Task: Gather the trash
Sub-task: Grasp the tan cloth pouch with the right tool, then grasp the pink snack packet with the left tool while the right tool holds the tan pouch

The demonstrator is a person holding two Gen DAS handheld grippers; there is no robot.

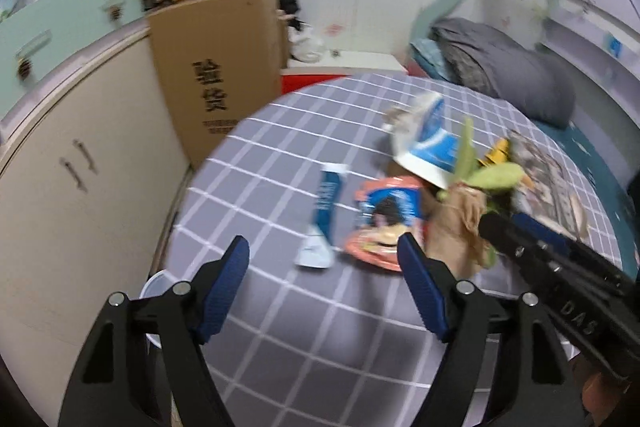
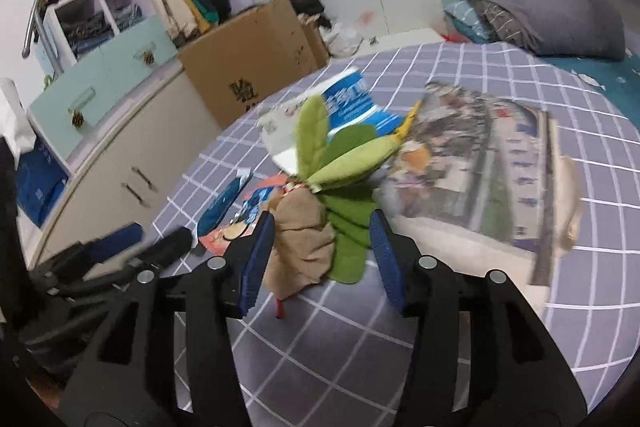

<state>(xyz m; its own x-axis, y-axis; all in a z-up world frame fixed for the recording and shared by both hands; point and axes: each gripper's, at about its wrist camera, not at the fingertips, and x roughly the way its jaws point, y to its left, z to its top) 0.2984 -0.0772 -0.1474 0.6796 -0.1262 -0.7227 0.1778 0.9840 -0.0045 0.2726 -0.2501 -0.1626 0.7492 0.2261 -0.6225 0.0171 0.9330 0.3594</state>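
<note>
1. My right hand-held gripper (image 2: pixel 322 255) sits low over the bed (image 2: pixel 400 347), its jaws partly apart. The brown crumpled paper (image 2: pixel 302 243) with green leaves (image 2: pixel 348 227) lies between the blue pads. The left pad looks to be touching the paper; the right pad stands clear of the leaves, so I count this as no grip yet.
2. My left hand-held gripper (image 1: pixel 324 291) is wide and empty, hovering above the checked bedsheet (image 1: pixel 280 327) just short of the trash.
3. The trash lies in a loose heap in the middle of the bed: a blue sachet (image 1: pixel 325 203), an orange snack wrapper (image 1: pixel 384 223) just beside it, a blue-and-white package (image 1: pixel 424 143) behind, and a printed magazine (image 2: pixel 480 163) to the right.
4. To take the paper-and-leaf bundle well, I would close on the thick brown body, not on the loose leaf tips, which I judge would slip out.
5. I would press down slightly first, so the lower edge of the paper comes inside the pads without pinching the sheet.
6. The two grippers are close together here; I would keep the left one toward the sachet and wrapper, clear of the right.
7. A white container rim (image 1: pixel 154 287) shows at the bed's edge by my left hand-held gripper; whether it is the bin I cannot tell.
</note>
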